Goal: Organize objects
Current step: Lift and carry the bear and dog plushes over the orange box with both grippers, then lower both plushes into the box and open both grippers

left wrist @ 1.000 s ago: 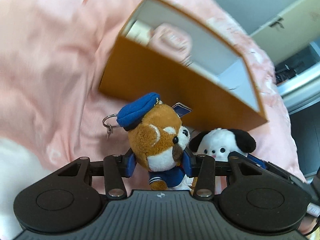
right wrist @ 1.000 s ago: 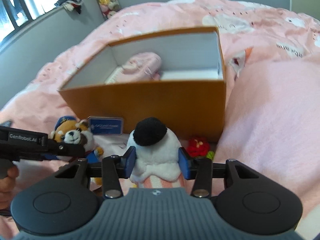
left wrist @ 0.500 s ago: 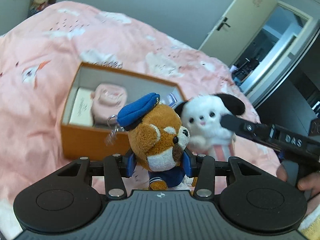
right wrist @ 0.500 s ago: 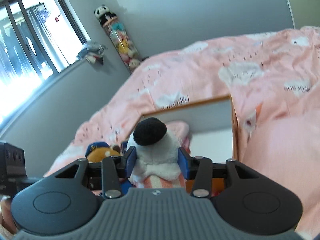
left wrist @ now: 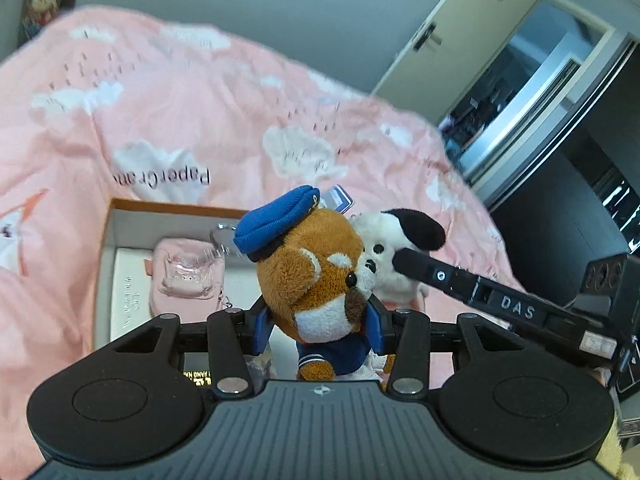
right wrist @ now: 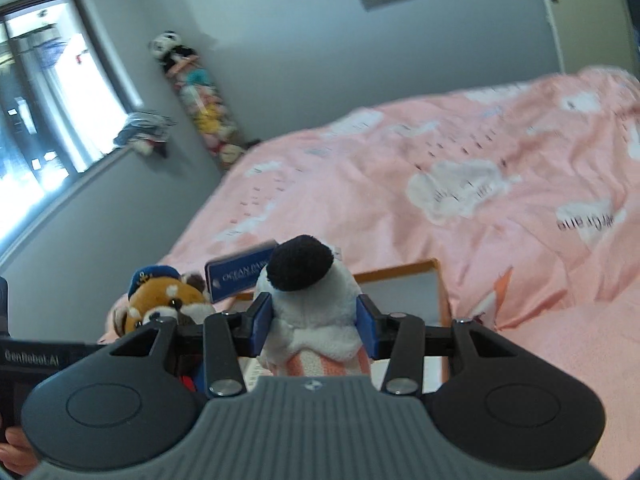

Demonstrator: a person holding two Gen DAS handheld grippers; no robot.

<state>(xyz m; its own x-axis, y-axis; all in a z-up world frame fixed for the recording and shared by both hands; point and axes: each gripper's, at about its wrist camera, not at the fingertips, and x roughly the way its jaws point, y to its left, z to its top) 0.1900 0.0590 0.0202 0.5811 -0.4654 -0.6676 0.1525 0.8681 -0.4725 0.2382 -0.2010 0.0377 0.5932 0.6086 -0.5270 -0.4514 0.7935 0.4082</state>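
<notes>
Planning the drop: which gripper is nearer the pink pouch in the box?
Left. The left gripper, holding the brown plush, hangs beside the pink pouch; the right gripper, holding the white dog plush, is beyond it.

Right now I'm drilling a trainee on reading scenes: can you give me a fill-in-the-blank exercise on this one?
1. The left gripper is shut on a brown plush wearing a ____ cap.
2. The right gripper is shut on a white plush with ____ ears.
3. A pink pouch lies inside the orange ____.

Missing words: blue; black; box

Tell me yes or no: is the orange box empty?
No: the left wrist view shows a pink pouch lying on a white booklet inside the orange box.
</notes>
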